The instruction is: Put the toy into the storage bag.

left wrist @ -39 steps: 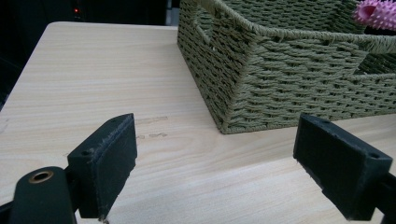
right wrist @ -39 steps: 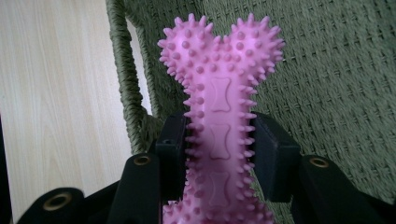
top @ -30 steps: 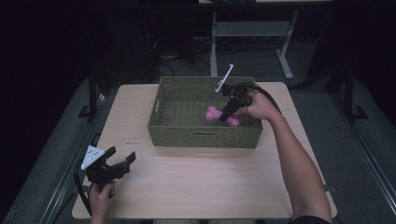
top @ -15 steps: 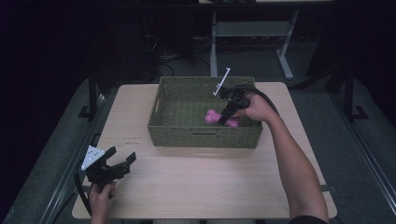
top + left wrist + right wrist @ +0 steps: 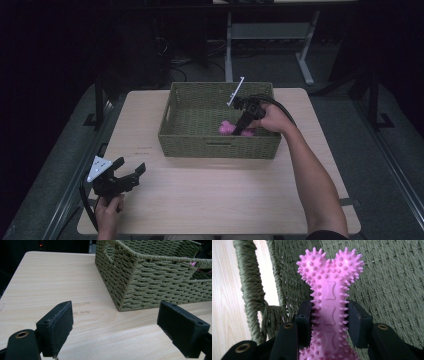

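A pink spiky bone-shaped toy (image 5: pixel 329 292) stands between the jaws of my right gripper (image 5: pixel 329 325), which is shut on its middle. In the high view that right gripper (image 5: pixel 239 129) reaches down inside the green woven basket (image 5: pixel 215 146), with the pink toy (image 5: pixel 226 128) near the basket's front right. My left gripper (image 5: pixel 131 175) rests low over the table's near left corner, jaws wide apart with nothing between them. In the left gripper view its fingers (image 5: pixel 56 327) frame bare table, with the basket (image 5: pixel 150 285) ahead to the right.
The light wooden table (image 5: pixel 220 200) has the basket at its far middle. A metal table frame (image 5: pixel 270 35) stands on the dark floor behind. Bare tabletop stretches along the near side between both arms.
The right gripper has lowered slightly with the pink toy inside the basket. The left gripper has stayed put.
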`<state>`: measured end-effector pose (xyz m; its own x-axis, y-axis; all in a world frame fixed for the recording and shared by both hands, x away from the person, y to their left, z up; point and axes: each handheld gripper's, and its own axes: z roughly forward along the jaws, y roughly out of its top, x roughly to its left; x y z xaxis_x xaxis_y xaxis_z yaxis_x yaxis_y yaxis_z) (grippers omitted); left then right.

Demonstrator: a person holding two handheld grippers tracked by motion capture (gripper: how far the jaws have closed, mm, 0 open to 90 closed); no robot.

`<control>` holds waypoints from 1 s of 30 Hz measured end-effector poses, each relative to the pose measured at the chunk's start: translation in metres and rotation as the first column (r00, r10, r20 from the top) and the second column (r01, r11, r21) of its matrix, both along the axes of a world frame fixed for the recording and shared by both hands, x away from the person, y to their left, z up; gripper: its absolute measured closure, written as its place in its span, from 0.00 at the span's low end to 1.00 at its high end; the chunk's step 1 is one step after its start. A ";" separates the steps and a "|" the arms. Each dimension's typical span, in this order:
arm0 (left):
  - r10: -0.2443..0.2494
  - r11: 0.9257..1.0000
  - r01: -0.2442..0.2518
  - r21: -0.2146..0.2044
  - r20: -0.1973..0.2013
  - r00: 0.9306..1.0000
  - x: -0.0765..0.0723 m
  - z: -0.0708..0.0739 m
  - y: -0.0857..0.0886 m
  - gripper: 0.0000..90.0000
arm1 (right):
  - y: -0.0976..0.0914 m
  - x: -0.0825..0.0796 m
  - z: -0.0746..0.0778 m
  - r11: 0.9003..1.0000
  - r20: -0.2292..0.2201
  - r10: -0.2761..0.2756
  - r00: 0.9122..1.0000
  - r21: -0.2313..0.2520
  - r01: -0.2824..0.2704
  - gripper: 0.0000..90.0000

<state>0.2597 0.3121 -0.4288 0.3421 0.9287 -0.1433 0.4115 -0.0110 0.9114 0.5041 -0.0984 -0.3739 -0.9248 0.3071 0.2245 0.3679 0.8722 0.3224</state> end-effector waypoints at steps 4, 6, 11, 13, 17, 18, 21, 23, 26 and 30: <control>0.000 1.000 0.000 0.000 0.000 1.000 0.000 0.000 0.000 0.14 | 0.002 0.000 -0.003 1.000 -0.002 0.003 1.000 -0.001 -0.003 0.64; -0.001 1.000 0.001 0.001 0.000 1.000 0.000 0.000 0.000 0.14 | 0.003 0.000 -0.004 1.000 -0.005 0.004 1.000 -0.004 -0.004 0.64; -0.001 1.000 0.001 0.001 0.001 1.000 0.000 0.000 0.000 0.14 | 0.003 0.001 -0.007 1.000 -0.008 -0.001 1.000 -0.005 0.001 0.64; 0.000 1.000 0.000 0.000 0.000 1.000 0.000 0.000 0.000 0.14 | 0.002 0.001 -0.008 1.000 -0.009 -0.006 1.000 -0.006 0.006 0.64; 0.000 1.000 0.000 0.000 0.000 1.000 0.000 0.000 0.000 0.14 | 0.002 0.002 -0.008 1.000 -0.012 -0.007 1.000 -0.007 0.007 0.64; 0.000 1.000 0.000 0.001 0.000 1.000 0.000 0.000 0.000 0.14 | 0.002 0.002 -0.008 1.000 -0.011 -0.008 1.000 -0.007 0.008 0.64; -0.001 1.000 0.001 0.003 0.001 1.000 0.000 0.000 0.000 0.14 | 0.003 0.002 -0.008 1.000 -0.013 -0.008 1.000 -0.009 0.008 0.64; -0.001 1.000 0.001 0.003 0.001 1.000 0.000 0.000 0.000 0.14 | 0.004 0.002 -0.009 1.000 -0.009 -0.008 1.000 -0.012 0.008 0.63; -0.001 1.000 0.001 0.004 0.001 1.000 0.000 0.000 0.000 0.14 | 0.005 0.002 -0.011 1.000 -0.018 -0.012 1.000 -0.017 0.011 0.62; -0.001 1.000 0.001 0.003 0.001 1.000 0.000 0.000 0.000 0.14 | 0.002 0.003 -0.007 0.999 -0.015 -0.030 0.999 0.028 0.030 0.62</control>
